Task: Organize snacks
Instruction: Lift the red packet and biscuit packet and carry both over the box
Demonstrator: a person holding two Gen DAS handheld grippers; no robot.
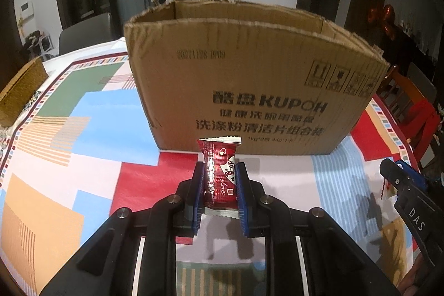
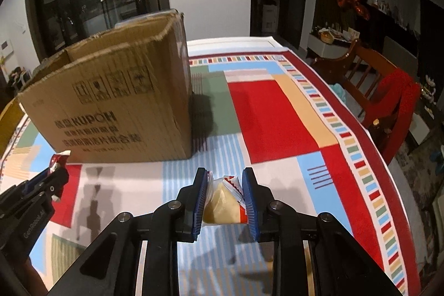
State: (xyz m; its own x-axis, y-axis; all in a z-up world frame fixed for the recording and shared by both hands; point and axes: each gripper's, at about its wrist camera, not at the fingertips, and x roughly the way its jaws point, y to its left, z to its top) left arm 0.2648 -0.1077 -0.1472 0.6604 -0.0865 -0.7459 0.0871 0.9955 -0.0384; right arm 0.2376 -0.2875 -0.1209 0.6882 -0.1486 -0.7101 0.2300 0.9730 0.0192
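— Dark glass doors and white walls sit behind us; underneath, the counter (image 2: 277, 115) wears a patchwork cloth of red, blue and green blocks. What do we aim for?

— We aim for the cardboard box (image 1: 249, 68), open-topped, standing on the cloth straight ahead of both tools. Its rim is higher than what we carry, so we judge we need to clear that near wall before letting go.

— And what do we carry?

— Our left hand-held gripper (image 1: 220, 185) is pinching the red wrapped snack (image 1: 219, 174) upright, pads pressed on its sides, clear of the cloth. Our right hand-held gripper (image 2: 225, 196) is clamped on the pale yellow snack (image 2: 222, 201), its clear wrapper crumpled between the blue pads.

— How do we do it well?

— We keep both squeezes firm, since the wrappers look slippery. We carry each snack over the rim one at a time, so the two tools don't collide, and release only once we are over the box opening.
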